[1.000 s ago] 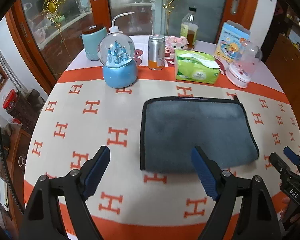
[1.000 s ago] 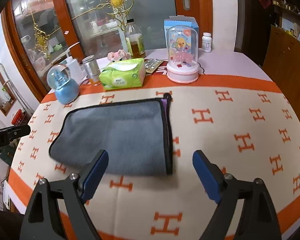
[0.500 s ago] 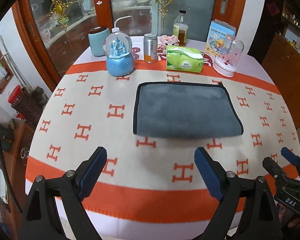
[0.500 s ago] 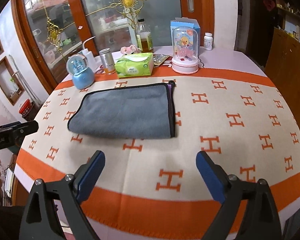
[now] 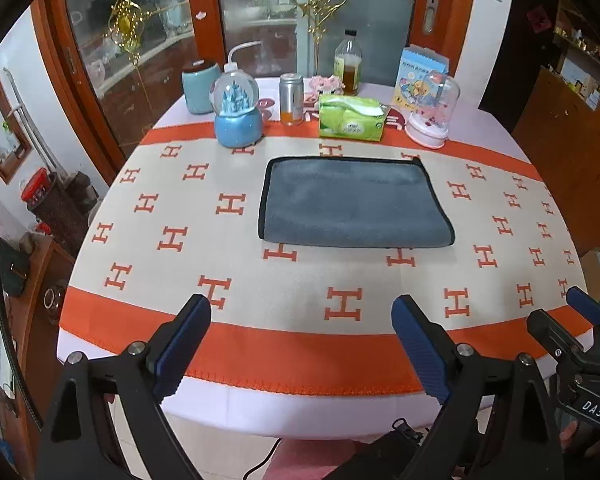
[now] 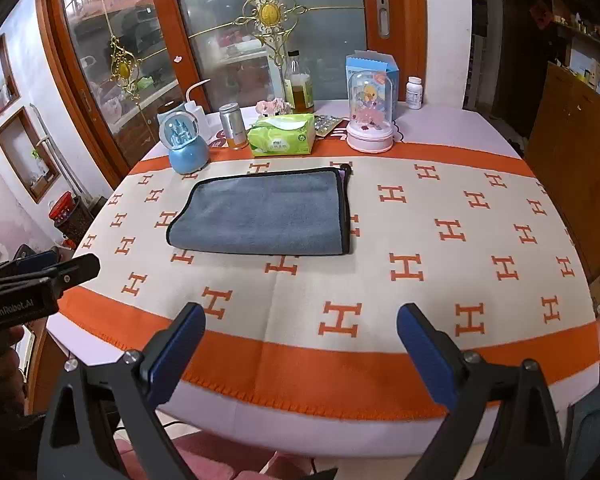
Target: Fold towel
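Towel (image 5: pixel 356 210) lies folded flat on the worktop (image 5: pixel 260 356), grey with black edging, past the middle toward the far side, just in front of the row of clutter. In the right wrist view a sliver of a lighter layer shows at the towel's (image 6: pixel 264 214) right edge by the far corner; how many layers are stacked I can't tell.

Left tongs (image 5: pixel 302 340) spread wide, nothing between the blue pads (image 5: pixel 184 344), hanging over the near edge of the worktop, well apart from the towel. Right tongs (image 6: pixel 300 346) same: wide open, empty, over the near orange band of the cloth (image 6: pixel 300 368).

Each wrist view cuts off the other tool: the right tongs (image 5: pixel 580 340) show at the lower right edge of the left view with only part of the frame visible, and the left tongs (image 6: pixel 40 276) poke in from the left edge of the right view, opening not readable from that angle.

Back row: snow globe (image 5: pixel 236 114), metal can (image 5: pixel 291 98), tissue pack (image 5: pixel 352 118), domed toy (image 5: pixel 430 114), bottle (image 5: pixel 348 64). Blister packs (image 6: pixel 326 123) are partly hidden behind the tissue pack (image 6: pixel 282 136). Label text is too small to read. The bottom of both views is blocked by the tool frames.
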### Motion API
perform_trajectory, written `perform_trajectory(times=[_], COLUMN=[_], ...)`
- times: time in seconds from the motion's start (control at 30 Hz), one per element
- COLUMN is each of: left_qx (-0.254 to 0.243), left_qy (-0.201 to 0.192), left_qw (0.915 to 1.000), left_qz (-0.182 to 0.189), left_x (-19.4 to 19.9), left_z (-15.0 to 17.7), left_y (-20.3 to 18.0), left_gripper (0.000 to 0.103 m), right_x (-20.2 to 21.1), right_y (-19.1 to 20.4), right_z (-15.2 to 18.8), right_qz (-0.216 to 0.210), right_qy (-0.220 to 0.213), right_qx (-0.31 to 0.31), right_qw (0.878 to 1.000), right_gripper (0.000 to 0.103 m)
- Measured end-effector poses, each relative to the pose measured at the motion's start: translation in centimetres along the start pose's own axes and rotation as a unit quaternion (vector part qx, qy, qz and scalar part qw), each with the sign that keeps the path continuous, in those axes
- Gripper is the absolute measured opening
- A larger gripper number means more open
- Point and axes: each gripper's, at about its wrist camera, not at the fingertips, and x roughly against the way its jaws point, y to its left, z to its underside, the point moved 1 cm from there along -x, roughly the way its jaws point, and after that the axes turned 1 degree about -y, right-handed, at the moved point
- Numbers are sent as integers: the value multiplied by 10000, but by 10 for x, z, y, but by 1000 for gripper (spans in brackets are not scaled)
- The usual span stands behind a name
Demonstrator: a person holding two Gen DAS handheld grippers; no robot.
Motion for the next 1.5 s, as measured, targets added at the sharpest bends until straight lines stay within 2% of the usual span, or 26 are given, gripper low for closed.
perform_trajectory(times=[0.2, 0.47, 0.6, 0.87, 1.5], left_qx=[-89, -16, -42, -69, -152], left_qy=[-186, -253, -344, -398, -487], left_qw=[9998, 9996, 9992, 9986, 9983], left_qz=[18, -124, -213, -354, -299], left_x=[21, 31, 35, 36, 33], left_z=[4, 14, 19, 20, 8], left_y=[-10, -16, -20, -19, -16], left_gripper=[102, 102, 102, 102, 102], right_x=[21, 40, 42, 43, 45], right_y=[5, 11, 15, 24, 27], right_z=[1, 7, 13, 16, 11], right_qz=[9, 45, 78, 58, 155], right_qy=[39, -36, -100, -108, -302], right_qx=[-34, -113, -114, -12, -118], right_qw=[10000, 9999, 9999, 9999, 9994], right_gripper=[98, 98, 103, 103, 103])
